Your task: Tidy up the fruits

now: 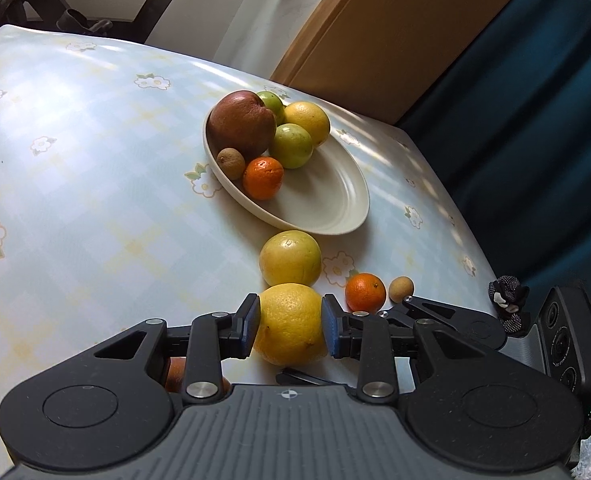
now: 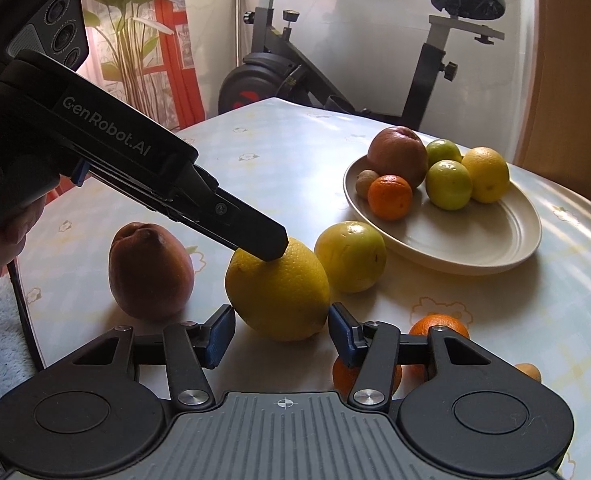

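Lemon (image 1: 289,324) sits clamped between the blue pads of the left gripper (image 1: 290,326), low over the flowered tablecloth (image 1: 95,200). The right gripper (image 2: 280,334) waits just short of that same lemon with its jaws apart, the pads on either side of the fruit's near end and not pressing on it. Beside its right finger lies a mandarin (image 2: 439,326); off to the left of the lemon stands a reddish-brown fruit (image 2: 149,270). Just beyond the lemon, nearly touching it, rests a yellow-green round fruit (image 1: 290,258), with a second mandarin (image 1: 365,292) and a small tan fruit (image 1: 401,289) to its right. Farther ahead is the oval cream dish (image 1: 331,208), fruit heaped at its far end.
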Demonstrator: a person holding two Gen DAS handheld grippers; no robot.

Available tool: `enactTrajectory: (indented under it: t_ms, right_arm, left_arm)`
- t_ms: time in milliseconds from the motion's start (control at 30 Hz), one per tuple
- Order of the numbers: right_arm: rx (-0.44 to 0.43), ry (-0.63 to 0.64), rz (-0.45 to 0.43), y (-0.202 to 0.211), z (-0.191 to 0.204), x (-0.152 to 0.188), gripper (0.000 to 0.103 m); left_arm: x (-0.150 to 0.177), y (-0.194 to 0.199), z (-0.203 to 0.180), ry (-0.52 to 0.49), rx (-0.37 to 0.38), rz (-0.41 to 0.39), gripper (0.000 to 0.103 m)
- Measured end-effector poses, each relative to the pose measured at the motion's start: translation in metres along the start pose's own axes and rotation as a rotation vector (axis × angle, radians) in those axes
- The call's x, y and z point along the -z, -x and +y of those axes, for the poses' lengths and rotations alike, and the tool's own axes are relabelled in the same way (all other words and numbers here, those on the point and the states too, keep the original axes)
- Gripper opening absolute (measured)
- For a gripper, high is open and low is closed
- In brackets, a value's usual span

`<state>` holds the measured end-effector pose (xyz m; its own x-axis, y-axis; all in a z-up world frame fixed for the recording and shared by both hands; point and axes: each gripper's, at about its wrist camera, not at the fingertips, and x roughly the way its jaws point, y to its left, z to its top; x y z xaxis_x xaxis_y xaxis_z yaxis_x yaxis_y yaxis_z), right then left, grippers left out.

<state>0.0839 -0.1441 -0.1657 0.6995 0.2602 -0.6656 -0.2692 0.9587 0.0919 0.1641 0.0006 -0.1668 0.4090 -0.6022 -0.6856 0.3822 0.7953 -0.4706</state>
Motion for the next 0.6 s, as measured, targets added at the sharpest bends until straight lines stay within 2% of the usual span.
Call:
enactTrajectory:
  t_ms: [167,400,600]
  right_arm:
    - [-0.032,-0.045,-0.011,-0.001,-0.007,0.002,0.049]
    - [-0.032,-0.053,-0.021,-0.001,-0.005,0.002,0.048]
    - [-0.029,-0.072,-0.094,0.018,-0.009,-0.003,0.048]
  left_arm:
    - [0.000,0.000,-0.003,-0.012,-0.009,-0.004,0.034]
    - [0.001,0.001,-0.004,-0.002,-0.018,-0.008,0.034]
    - [-0.004,0.014,-0.020,-0.035,-0.013,-0.057,0.034]
